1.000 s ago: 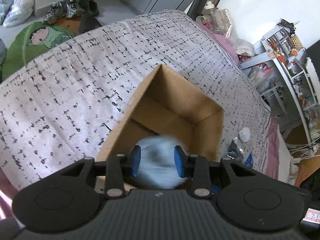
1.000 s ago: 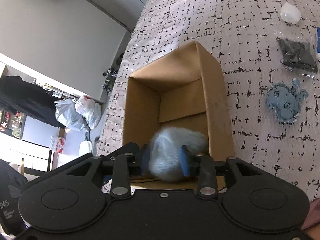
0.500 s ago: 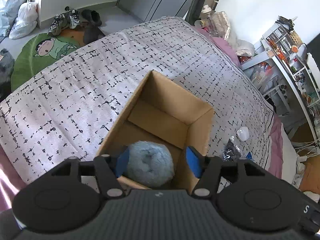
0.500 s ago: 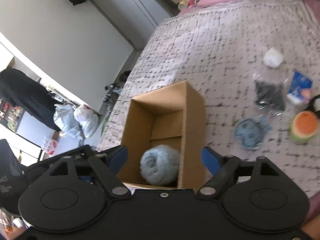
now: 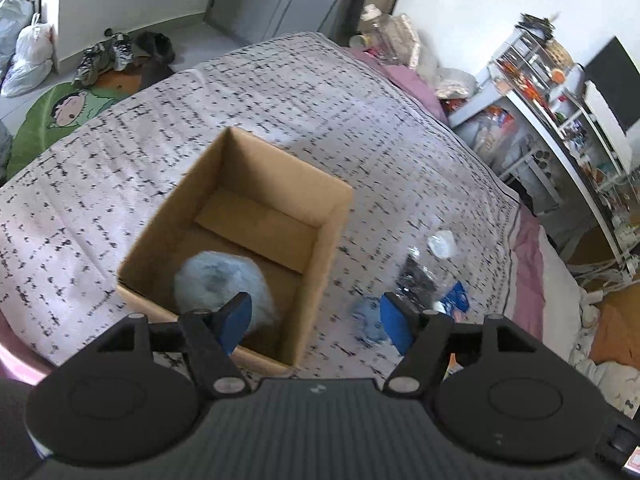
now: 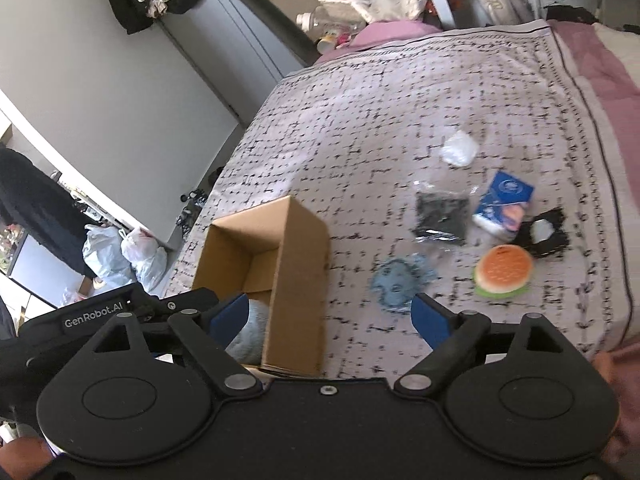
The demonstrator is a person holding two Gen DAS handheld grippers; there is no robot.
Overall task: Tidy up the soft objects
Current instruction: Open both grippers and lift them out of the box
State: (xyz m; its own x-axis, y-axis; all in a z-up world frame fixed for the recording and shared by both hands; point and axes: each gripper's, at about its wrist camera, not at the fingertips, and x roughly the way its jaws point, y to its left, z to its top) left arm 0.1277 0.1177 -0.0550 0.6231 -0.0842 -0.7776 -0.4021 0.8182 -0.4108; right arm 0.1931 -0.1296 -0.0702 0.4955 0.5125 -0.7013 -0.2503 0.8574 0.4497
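Both my grippers, left gripper (image 5: 316, 318) and right gripper (image 6: 332, 316), have just been opening and stand empty. Blue fluffy ball (image 5: 224, 280) lies in the cardboard box (image 5: 332, 240). Risk: my next reach clips the box wall, shifting it toward the bed's (image 5: 100, 184) edge.

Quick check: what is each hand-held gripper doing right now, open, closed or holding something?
Left hand-held gripper: open, just been opening, holding nothing.
Right hand-held gripper: open, just been opening, holding nothing.

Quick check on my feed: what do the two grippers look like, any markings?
Both are matte black with blue finger pads and round side discs with silver pivot screws. The left gripper has a ribbed body, and shows white "GenRobot.AI" lettering in the right view. The right gripper has a smooth body.
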